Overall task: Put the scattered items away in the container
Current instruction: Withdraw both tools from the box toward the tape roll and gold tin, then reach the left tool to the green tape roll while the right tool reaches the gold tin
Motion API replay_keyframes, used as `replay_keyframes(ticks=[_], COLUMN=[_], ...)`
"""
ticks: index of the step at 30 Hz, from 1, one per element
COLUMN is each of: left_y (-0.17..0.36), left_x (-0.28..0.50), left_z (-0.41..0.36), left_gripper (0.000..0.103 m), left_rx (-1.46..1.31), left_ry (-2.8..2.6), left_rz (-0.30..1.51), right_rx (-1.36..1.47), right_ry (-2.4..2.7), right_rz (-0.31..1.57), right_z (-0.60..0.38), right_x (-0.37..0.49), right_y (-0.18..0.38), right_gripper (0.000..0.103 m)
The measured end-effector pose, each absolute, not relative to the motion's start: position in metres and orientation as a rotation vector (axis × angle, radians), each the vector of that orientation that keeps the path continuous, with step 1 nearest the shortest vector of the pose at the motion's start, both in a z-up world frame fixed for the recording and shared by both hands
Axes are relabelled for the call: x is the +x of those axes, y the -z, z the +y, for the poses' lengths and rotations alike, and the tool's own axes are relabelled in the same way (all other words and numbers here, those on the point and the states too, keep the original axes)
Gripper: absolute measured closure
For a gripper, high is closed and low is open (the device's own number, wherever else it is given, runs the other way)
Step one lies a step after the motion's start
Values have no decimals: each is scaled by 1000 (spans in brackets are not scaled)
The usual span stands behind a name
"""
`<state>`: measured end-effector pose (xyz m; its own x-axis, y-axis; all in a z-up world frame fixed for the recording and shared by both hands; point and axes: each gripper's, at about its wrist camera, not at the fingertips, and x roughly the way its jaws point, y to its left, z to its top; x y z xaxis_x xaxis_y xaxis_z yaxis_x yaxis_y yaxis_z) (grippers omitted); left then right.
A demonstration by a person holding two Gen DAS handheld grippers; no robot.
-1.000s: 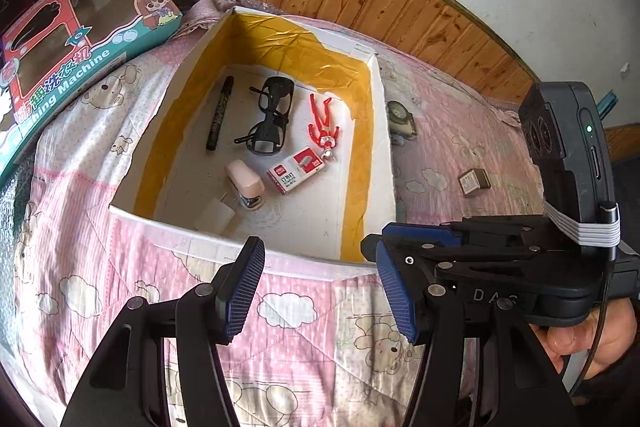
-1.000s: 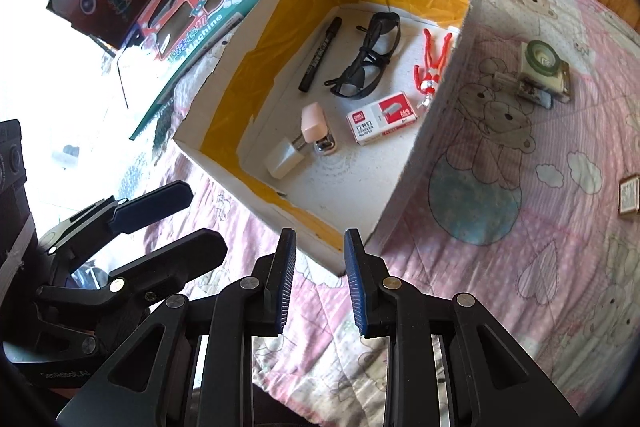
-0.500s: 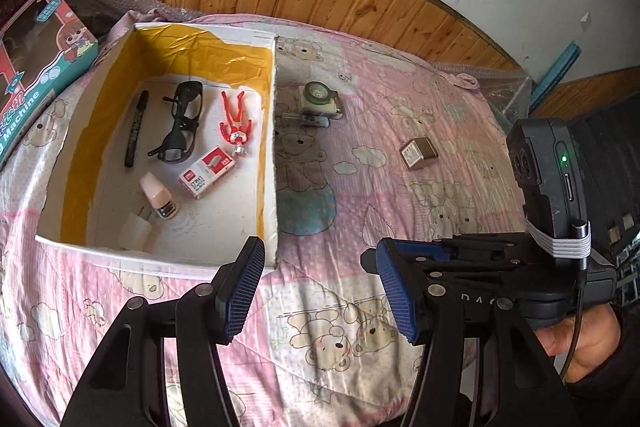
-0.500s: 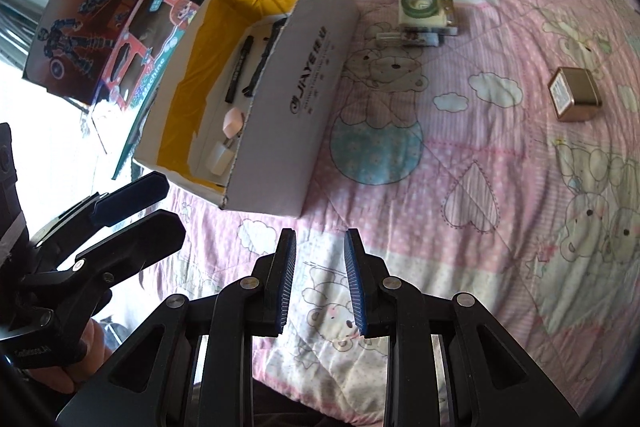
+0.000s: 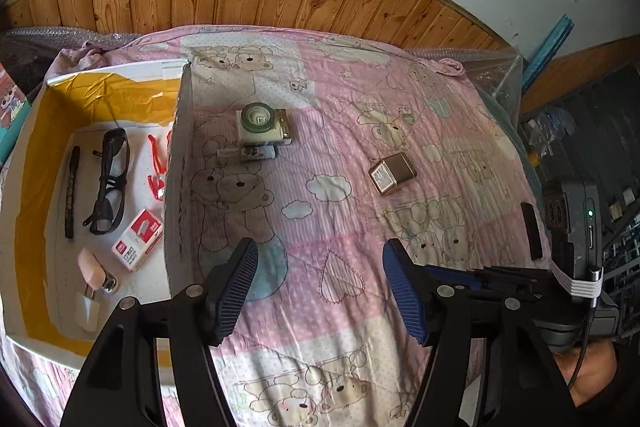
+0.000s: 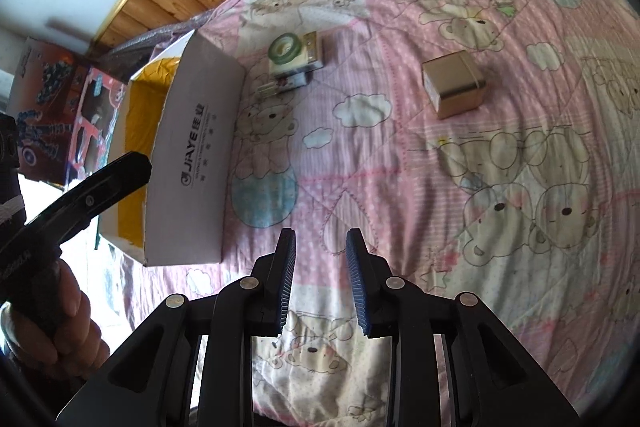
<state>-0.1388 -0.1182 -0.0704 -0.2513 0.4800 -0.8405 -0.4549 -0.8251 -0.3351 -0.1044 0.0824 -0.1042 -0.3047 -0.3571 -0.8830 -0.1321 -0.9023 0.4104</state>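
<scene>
Both tools, left tool [image 5: 318, 285] wide apart and right tool [image 6: 321, 281] narrowly apart, hover empty over the bed (box [image 5: 36, 131] already part-filled), with the tape-topped bundle [image 5: 264, 127] and tan carton [image 5: 392, 173] left.

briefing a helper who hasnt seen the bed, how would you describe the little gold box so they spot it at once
Start at the pink bear-print quilt and find the white cardboard box on its left. The gold box lies alone, well right of it, past the green tape roll. It is the only metallic gold cube, with a label on one face.
</scene>
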Motion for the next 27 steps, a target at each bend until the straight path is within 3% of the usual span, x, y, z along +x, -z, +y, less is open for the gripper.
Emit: replay_keyframes(ticks=[8, 21, 27], left_y=[95, 162, 188], left_x=[-202, -281, -306], left_z=[-81, -57, -41], left_gripper=[34, 34, 34], left_rx=[-1513, -1660, -1689], left_ry=[-2127, -2173, -2155], left_rz=[-26, 31, 102], right_rx=[1715, 1673, 1673], right_ry=[2541, 2629, 2622], right_rz=[-519, -21, 124], right_z=[129, 144, 146], right_x=[-131, -188, -201], right_y=[104, 146, 165], right_gripper=[52, 47, 44])
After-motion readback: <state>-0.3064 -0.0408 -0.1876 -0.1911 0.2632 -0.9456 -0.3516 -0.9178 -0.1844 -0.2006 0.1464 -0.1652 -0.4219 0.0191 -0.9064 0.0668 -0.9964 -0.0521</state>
